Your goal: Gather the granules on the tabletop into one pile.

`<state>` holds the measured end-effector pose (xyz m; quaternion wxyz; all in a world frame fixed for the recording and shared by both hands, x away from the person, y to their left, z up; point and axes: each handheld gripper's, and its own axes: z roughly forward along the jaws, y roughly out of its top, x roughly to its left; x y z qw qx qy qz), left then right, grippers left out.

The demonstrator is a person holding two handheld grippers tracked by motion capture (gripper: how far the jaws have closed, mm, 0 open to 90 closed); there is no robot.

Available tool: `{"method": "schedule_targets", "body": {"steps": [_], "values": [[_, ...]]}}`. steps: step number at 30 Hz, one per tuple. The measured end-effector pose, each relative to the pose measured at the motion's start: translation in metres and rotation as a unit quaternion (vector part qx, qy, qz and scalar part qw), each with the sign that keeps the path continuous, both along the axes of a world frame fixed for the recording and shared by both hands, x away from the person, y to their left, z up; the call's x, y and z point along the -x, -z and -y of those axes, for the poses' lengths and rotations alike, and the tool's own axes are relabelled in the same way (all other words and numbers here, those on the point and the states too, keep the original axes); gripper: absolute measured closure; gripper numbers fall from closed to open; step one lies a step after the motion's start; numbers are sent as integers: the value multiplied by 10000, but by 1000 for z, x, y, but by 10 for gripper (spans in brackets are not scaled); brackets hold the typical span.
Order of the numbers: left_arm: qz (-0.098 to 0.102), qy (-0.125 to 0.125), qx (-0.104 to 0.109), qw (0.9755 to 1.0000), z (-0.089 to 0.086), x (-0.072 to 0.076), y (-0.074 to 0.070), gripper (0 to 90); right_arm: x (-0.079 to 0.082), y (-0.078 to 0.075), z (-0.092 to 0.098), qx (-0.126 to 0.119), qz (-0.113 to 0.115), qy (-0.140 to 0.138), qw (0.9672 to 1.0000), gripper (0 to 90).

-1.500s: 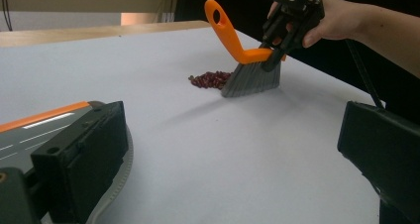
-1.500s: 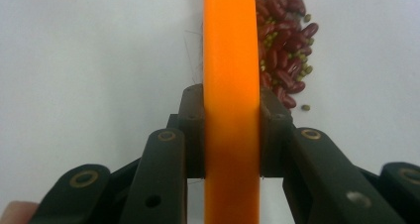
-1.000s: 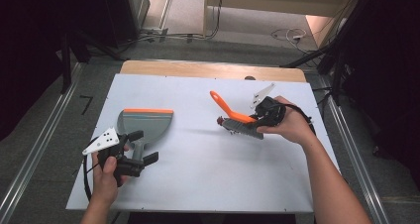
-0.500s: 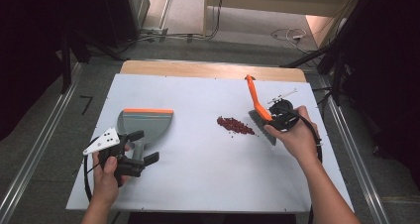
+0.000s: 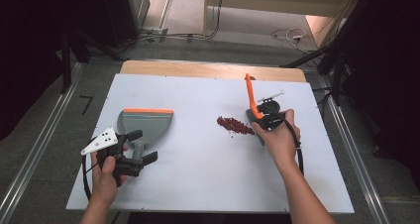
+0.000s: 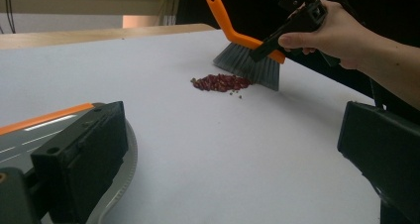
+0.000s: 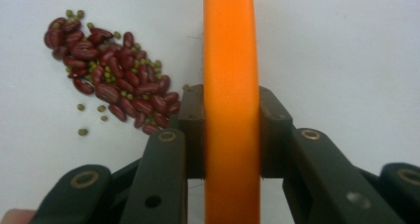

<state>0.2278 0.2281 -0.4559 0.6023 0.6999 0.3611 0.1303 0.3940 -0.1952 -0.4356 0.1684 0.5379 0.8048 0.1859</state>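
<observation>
Right gripper (image 5: 259, 121) w/ jaws pinching the orange brush (image 5: 250, 97) has swung from over the beans (image 5: 235, 126) to just right of the pile, prob lining up a sweep twd the dustpan (image 5: 144, 122) beside the left gripper (image 5: 132, 149), jaws spread.

A grey plastic dustpan with an orange edge (image 5: 144, 123) is set on the left half of the white table (image 5: 208, 184). A small heap of dark red beans (image 5: 234, 126) is found right of centre, with an orange-handled hand brush (image 5: 252, 101) just beside its right.
</observation>
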Motion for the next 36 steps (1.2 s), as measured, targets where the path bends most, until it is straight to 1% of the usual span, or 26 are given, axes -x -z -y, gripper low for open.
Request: {"method": "schedule_targets", "body": {"steps": [3,5,8,9,10,12,15,17,18,21,24,27,31,34,36], "values": [[7,5,16,10000,0,0,0,3,-3,-1,-7,14,-41,-23,10000,688],[2,3,10,10000,0,0,0,3,-4,-1,-11,-35,-44,-69,10000,688],[5,3,17,10000,-1,0,0,3,-6,-1,-18,3,-62,-129,9999,688],[6,5,15,10000,-1,0,0,3,-6,-1,-19,-9,-85,-160,9998,688],[2,1,5,10000,-1,0,0,3,-6,-1,-21,29,-90,-180,9998,687],[3,-1,-4,10000,-1,0,0,3,-7,-2,-23,6,-114,-202,9997,687],[6,0,-5,10000,-1,0,0,3,-7,-3,-27,18,-100,-217,9997,687],[-4,-4,16,10000,-1,0,0,3,-7,-3,-28,44,-82,-283,9996,687],[-2,-4,38,10000,-1,0,0,2,-8,-3,-28,50,-66,-298,9995,687],[-3,-5,15,10000,-1,0,0,2,-7,-6,-26,31,-40,-295,9996,687],[7,-9,6,10000,-2,0,0,3,-6,-10,-21,1,-29,-289,9996,687],[-4,-9,19,10000,-1,0,0,2,-6,-11,-15,42,-56,-282,9996,687],[-5,-4,6,10000,0,0,0,2,-5,-9,-11,72,-98,-325,9994,687],[-7,3,8,10000,1,0,0,3,-5,-5,-11,151,-156,-330,9992,687],[-12,3,8,10000,1,0,0,3,-5,-3,-11,142,-189,-360,9991,687]]}}
